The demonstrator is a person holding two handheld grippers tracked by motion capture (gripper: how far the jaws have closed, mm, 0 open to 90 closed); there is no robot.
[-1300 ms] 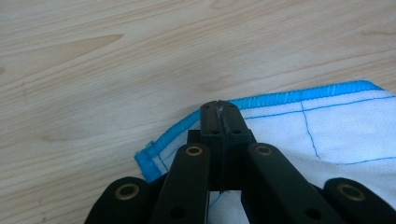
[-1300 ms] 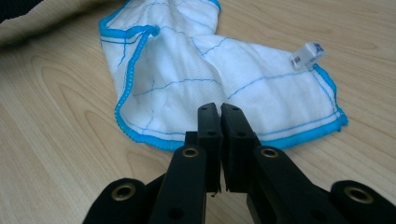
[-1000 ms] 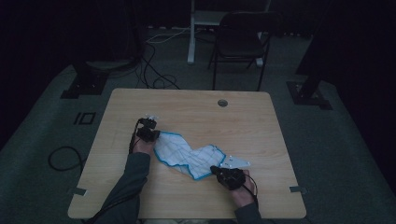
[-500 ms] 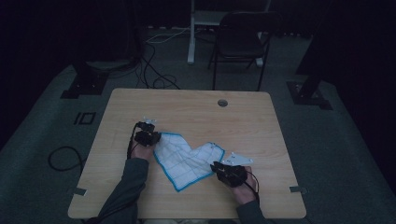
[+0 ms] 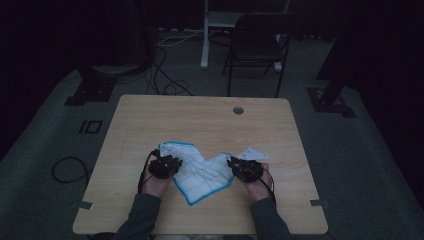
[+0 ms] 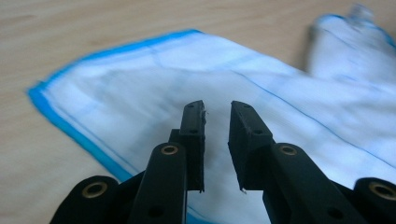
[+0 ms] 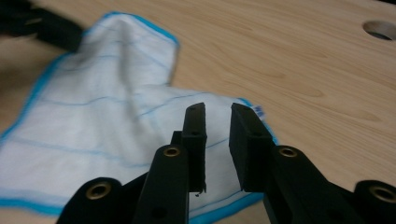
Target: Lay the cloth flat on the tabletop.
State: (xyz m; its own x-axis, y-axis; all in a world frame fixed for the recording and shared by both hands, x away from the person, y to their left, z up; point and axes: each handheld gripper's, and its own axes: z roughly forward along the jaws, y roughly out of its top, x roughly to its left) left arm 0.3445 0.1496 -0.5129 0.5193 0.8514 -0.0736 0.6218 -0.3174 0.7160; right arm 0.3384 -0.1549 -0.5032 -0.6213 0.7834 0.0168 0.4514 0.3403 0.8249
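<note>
Blue-edged cloth (image 7: 93, 116) beside table hole (image 7: 380, 29) in right gripper view

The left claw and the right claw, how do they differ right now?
The left claw sits at the cloth's left side, near its far left corner; the right claw sits at the cloth's right edge, beside an upturned flap. In the gripper views, the left claw hangs over the cloth's white middle, the right claw over a blue-hemmed corner next to bare table. Shared: both have just been opening, jaws slightly apart, nothing between them.
</note>
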